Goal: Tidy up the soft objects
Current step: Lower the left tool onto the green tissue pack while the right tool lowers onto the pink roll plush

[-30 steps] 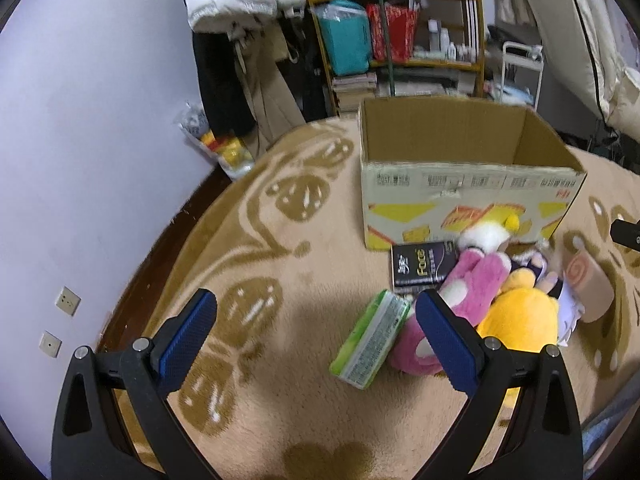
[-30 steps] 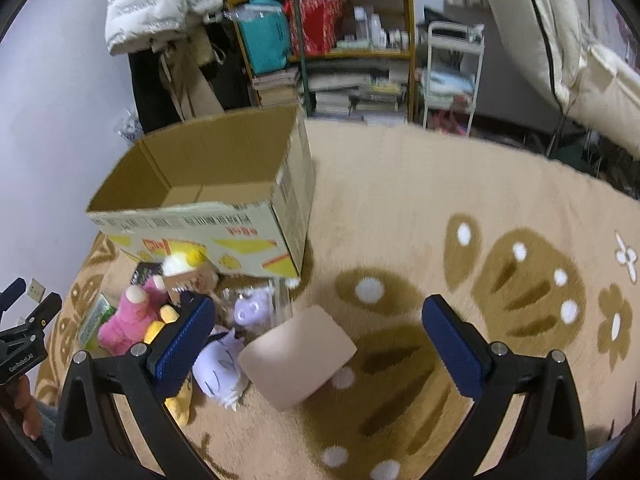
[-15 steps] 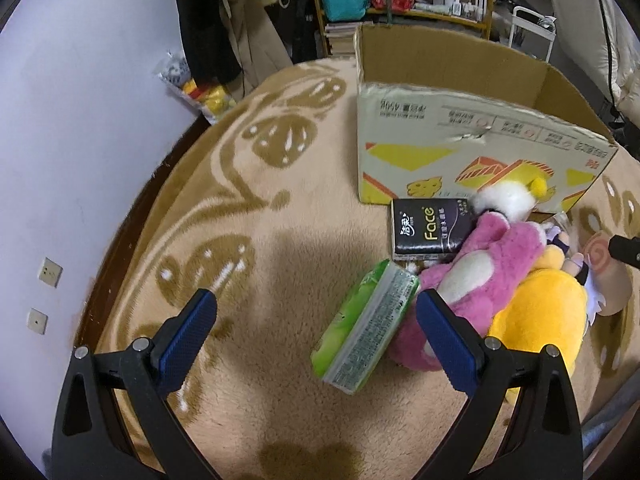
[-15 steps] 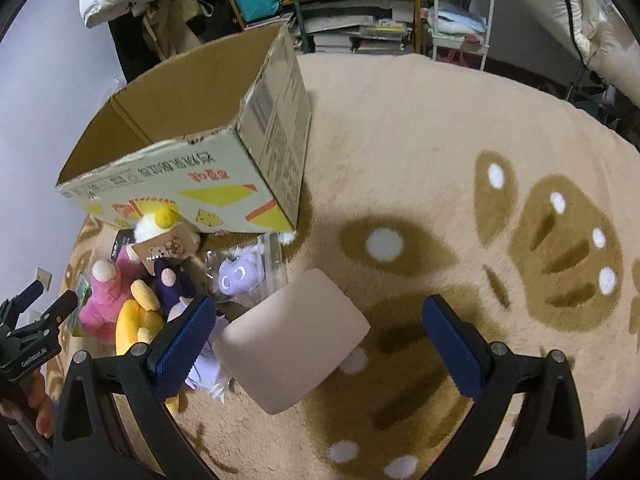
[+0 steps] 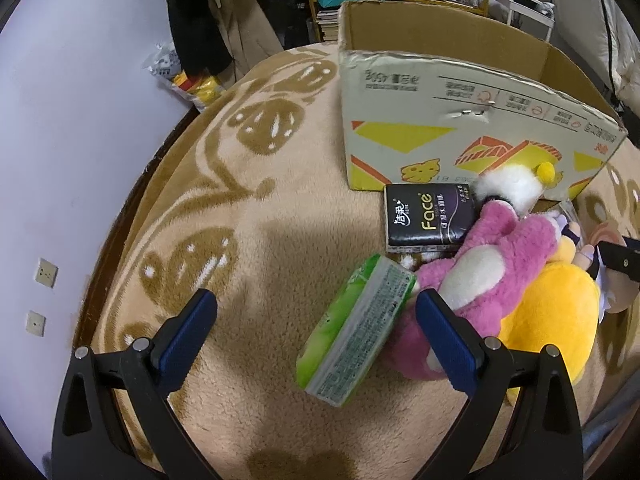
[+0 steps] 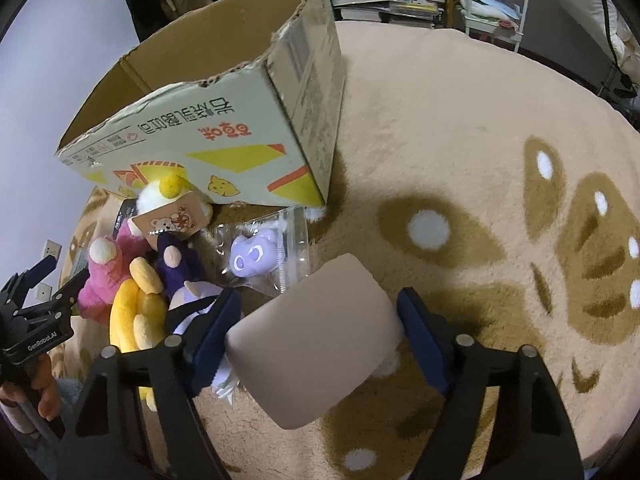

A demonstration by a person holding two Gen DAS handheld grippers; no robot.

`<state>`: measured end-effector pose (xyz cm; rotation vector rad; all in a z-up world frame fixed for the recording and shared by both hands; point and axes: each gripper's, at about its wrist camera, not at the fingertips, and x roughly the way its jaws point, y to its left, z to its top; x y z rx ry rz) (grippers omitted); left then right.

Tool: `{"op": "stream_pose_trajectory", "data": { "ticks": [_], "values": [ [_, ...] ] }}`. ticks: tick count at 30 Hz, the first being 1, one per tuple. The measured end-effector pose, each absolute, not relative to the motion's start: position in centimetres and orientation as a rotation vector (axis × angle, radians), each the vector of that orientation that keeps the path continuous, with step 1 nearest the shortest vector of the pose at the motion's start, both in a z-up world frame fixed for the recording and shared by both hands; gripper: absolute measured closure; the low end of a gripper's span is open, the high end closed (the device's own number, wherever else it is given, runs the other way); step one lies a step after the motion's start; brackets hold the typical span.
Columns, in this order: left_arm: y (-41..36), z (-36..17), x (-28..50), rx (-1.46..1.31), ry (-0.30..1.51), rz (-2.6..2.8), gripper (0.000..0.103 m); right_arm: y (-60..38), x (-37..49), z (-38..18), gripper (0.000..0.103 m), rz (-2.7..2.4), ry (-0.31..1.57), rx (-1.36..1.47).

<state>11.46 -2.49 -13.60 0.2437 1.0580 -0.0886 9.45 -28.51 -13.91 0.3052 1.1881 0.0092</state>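
Right wrist: fingers (image 6: 420, 340) closing around pink cushion (image 6: 312, 344), bare rug (image 6: 460, 120) beyond

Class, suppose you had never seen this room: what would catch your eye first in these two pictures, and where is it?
First, the heap of plush toys, a pink one and a yellow one, piled on the carpet against the open cardboard box. Next, the beige roll-shaped cushion lying between the closing right tongs, pads not yet pressing. The left tongs gape beside a green tissue pack.
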Motion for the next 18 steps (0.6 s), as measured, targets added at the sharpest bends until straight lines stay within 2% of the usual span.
{"op": "stream_pose_trajectory", "data": {
  "ticks": [1, 3, 7, 9, 14, 18],
  "values": [
    [-2.3, -13.7, 11.6, 0.235, 1.064, -0.086, 0.006, -28.4, 9.4, -13.9, 0.025, 0.01, 1.189, 0.308],
    [-2.1, -13.9, 11.8, 0.208, 1.084, -0.097, 0.018, -28.2, 9.5, -13.9, 0.028, 0.011, 1.189, 0.309],
    [-1.4, -14.3, 12.2, 0.113, 1.136, -0.134, 0.035, -28.5, 8.9, -13.8, 0.033, 0.007, 1.186, 0.298],
    [-1.2, -14.5, 12.2, 0.073, 1.154, -0.153, 0.051, -28.6, 8.8, -13.5, 0.034, -0.001, 1.185, 0.273],
    [-1.5, -14.6, 11.7, 0.1, 1.143, -0.161, 0.061, -28.0, 8.6, -13.3, 0.037, -0.006, 1.181, 0.239],
    [-1.8, -14.1, 11.1, 0.122, 1.121, -0.164, 0.065, -28.1, 8.3, -12.9, 0.041, -0.01, 1.165, 0.237]
  ]
}}
